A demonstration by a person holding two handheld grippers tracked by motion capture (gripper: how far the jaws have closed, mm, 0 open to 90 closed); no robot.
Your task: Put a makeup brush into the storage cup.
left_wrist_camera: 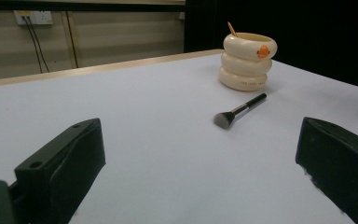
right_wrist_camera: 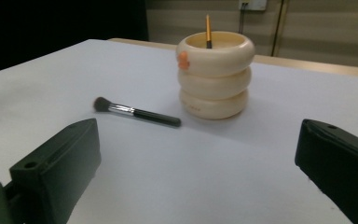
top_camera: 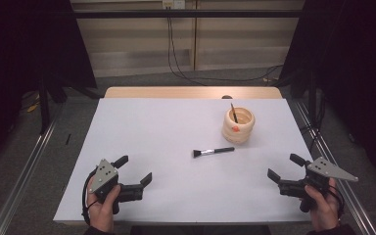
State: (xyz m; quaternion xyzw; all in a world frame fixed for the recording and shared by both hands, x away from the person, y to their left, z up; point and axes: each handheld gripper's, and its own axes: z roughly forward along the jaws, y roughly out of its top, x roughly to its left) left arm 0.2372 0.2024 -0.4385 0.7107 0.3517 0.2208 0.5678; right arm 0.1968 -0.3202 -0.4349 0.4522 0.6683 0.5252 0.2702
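1. The makeup brush [top_camera: 213, 151] lies flat on the white table [top_camera: 166, 132], roughly mid-table and a bit toward the right. In the high view its bristles point left and its black handle points right.
2. Just behind it, toward the far right, stands a cream holder [top_camera: 238, 125] shaped like three stacked rings, with a little orange mark on its side. The brush handle tip sits near the holder's base but I can't tell for sure if they touch; from the right gripper view there looks to be a small gap.
3. A thin stick-like tool [top_camera: 234, 113] stands tilted inside the holder, with an orange-ish shaft in the gripper views.
4. Left gripper [top_camera: 135, 170] is at the near-left edge of the table, jaws spread wide apart, nothing between them. Well away from the brush.
5. Right gripper [top_camera: 284, 168] is at the near-right edge, jaws also released wide, nothing held.
6. Between each gripper and the brush it's just bare tabletop; the holder stands beyond the brush rather than in front of it.
7. Off the table: cables [top_camera: 176, 49] hang down the back wall to the floor.
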